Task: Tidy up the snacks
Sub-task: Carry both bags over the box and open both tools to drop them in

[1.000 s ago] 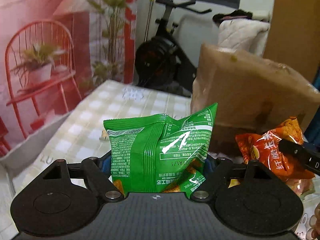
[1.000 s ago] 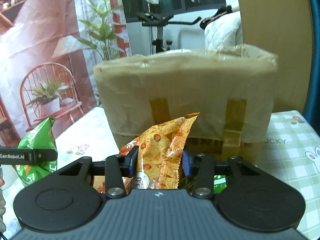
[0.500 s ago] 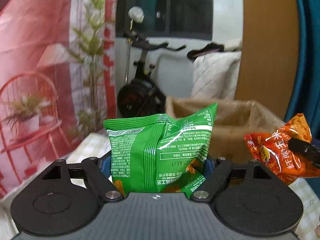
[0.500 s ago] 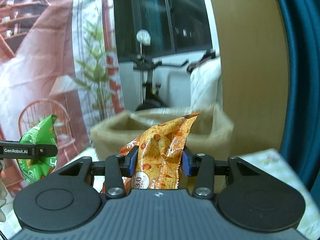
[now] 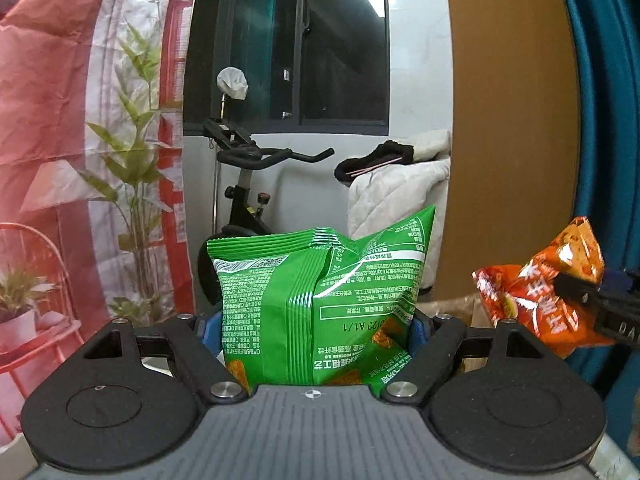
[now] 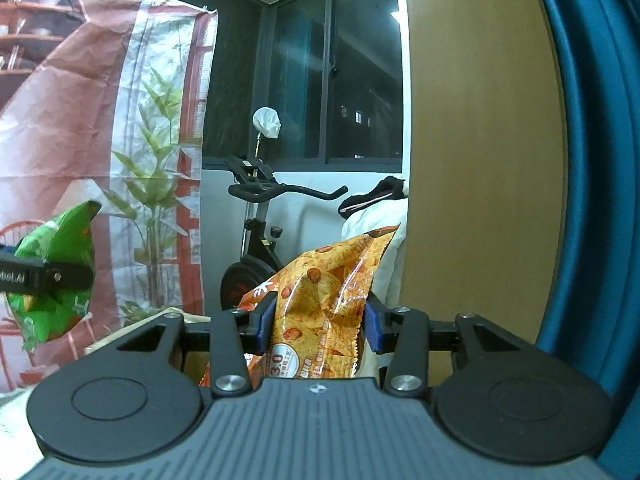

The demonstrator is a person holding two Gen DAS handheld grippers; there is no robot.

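Note:
A puffy green snack bag (image 5: 320, 300) stands upright between the blue pads of my left gripper (image 5: 310, 330), which is shut on its lower part. My right gripper (image 6: 320, 320) is shut on an orange snack bag (image 6: 328, 300), pinched at its waist. Both bags are held high in the air, side by side. In the left wrist view the orange snack bag (image 5: 540, 292) shows at the right with a black finger (image 5: 592, 300) across it. In the right wrist view the green snack bag (image 6: 56, 276) shows at the far left. Only a sliver of the brown cardboard box (image 5: 460, 306) rim peeks out low.
An exercise bike (image 5: 248, 184) stands behind, with a white quilted cover (image 5: 400, 188) beside it. A wooden panel (image 6: 480, 160) and a teal curtain (image 6: 592, 160) fill the right side. A printed red backdrop (image 5: 80, 120) with a plant hangs at the left.
Both grippers have risen with their bags and tipped upward. The cardboard box and checked cloth have dropped almost out of both views. Both grips are unchanged.

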